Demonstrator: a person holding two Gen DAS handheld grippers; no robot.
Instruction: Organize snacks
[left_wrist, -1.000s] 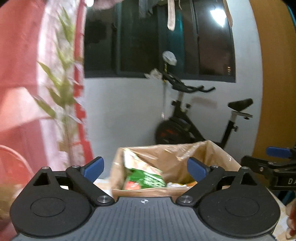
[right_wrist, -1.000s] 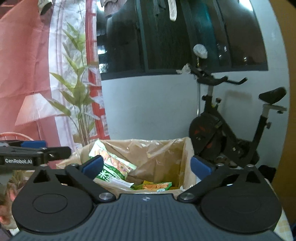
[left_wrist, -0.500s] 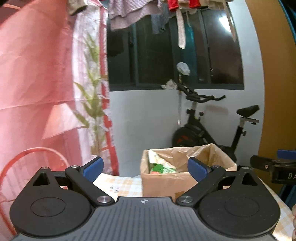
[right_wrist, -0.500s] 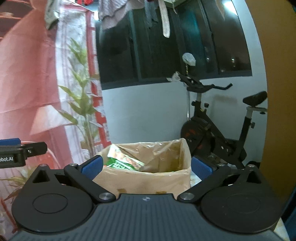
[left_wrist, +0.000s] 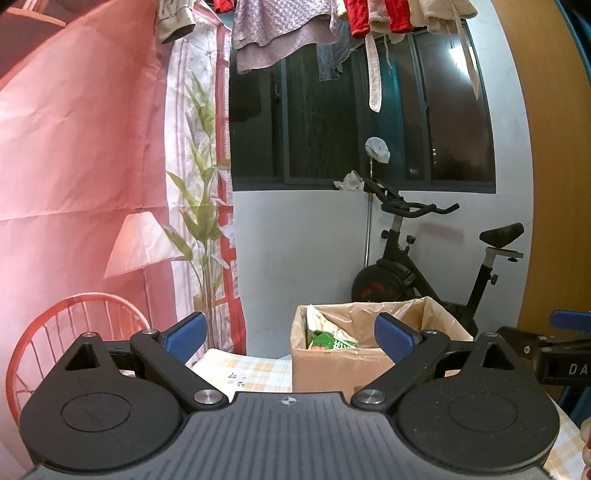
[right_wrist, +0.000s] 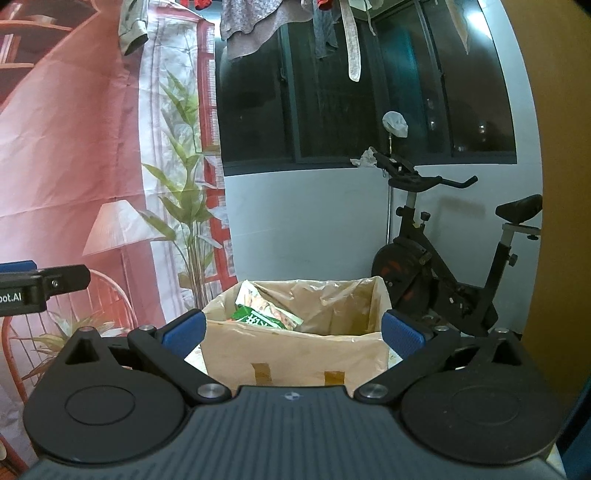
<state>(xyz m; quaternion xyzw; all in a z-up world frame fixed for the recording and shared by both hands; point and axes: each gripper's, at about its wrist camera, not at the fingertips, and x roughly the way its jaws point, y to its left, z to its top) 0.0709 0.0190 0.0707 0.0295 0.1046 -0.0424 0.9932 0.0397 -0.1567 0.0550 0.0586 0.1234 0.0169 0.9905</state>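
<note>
Change since earlier: both hand-held grippers have drawn back and up from the cardboard box (right_wrist: 295, 350); a second ago its open top filled the space between the fingers, and it now sits smaller and farther ahead in both views.
Left hand-held gripper (left_wrist: 290, 332): jaws spread wide, blue pads holding nothing, hovering over the tabletop (left_wrist: 255, 373) with the box ahead and to the right of centre.
Right hand-held gripper (right_wrist: 291, 330): jaws spread wide and empty, the box framed between the two blue pads, its near wall facing the camera.
Cardboard box: upright on the checked cloth of the tabletop, lined with a clear plastic bag whose edge folds over the rim; two strips of brown tape show on the near wall in the right wrist view.
Snack packets (right_wrist: 267, 314): inside the box, leaning against its left side; a green packet with white lettering lies in front of a paler one that stands taller, poking above the rim.
Each gripper in the other's view: the right one's black arm shows at the right edge of the left wrist view, the left one's at the left edge of the right wrist view.
Background: exercise bike (left_wrist: 424, 273) behind the box by the white wall, dark window above, laundry (left_wrist: 280, 33) hanging overhead, red wire chair (left_wrist: 77, 332) at left.
</note>
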